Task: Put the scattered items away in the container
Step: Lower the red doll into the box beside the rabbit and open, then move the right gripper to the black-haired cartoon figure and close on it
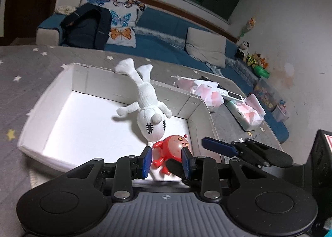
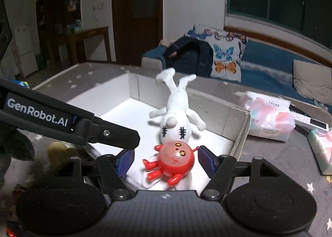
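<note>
Red round toy figure (image 2: 173,161) lies inside the white cardboard box (image 1: 51,93), touching the white rag doll (image 1: 149,110); right gripper (image 2: 166,159) spread wide, empty; left gripper (image 1: 166,161) parted, empty; deposit step judged complete; next: withdraw, fetch another item.

A white cardboard box (image 1: 62,91) sits on a grey tabletop (image 1: 25,60) printed with small white and yellow stars. Inside, a white plush doll (image 1: 148,112) has black stitched eyes, and at its 6 o'clock lies a glossy red toy (image 1: 173,146) with yellow eyes. Both tongs, the left tongs (image 1: 166,161) and the right tongs (image 2: 166,161), are black with blue pads, and at 12 o'clock a white pillow (image 2: 226,54) bears blue and orange butterflies on a blue sofa (image 2: 267,62).
</note>
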Motion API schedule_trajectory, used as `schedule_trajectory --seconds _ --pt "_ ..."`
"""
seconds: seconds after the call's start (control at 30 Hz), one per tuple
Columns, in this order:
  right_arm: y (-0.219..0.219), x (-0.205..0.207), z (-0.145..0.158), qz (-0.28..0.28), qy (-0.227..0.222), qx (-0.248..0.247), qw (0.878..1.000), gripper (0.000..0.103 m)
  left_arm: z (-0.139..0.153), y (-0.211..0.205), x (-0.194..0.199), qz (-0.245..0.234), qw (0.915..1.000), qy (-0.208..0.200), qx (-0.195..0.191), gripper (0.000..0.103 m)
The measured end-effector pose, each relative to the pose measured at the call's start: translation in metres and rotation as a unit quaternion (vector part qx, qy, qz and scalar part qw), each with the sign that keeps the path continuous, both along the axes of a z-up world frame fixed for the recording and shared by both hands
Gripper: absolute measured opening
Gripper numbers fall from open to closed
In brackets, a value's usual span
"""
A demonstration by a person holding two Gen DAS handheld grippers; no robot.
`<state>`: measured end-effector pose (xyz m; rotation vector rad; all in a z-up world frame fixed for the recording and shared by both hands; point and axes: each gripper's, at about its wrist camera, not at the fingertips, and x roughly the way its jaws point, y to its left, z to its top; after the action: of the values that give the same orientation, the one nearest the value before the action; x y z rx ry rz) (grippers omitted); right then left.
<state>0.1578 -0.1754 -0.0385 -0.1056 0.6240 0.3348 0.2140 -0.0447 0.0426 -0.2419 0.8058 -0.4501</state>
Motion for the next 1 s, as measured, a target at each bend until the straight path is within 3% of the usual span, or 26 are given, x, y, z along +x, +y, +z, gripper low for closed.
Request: schedule_trajectory --seconds 0.33,0.53,1.0 --pt "0.004 -0.08 0.011 0.019 -0.048 0.025 0.998 0.076 0.014 0.028 -0.071 0.029 0.9988 -0.037 -0.013 0.033" --pt "0.007 -0.12 0.006 0.023 -0.049 0.053 0.997 0.083 0.009 0.043 -0.113 0.054 0.9974 -0.046 -0.006 0.033" --pt "0.038 -0.158 -0.015 0.067 -0.024 0.076 0.995 0.088 -0.018 0.089 -0.159 0.124 0.992 -0.011 -0.022 0.033"
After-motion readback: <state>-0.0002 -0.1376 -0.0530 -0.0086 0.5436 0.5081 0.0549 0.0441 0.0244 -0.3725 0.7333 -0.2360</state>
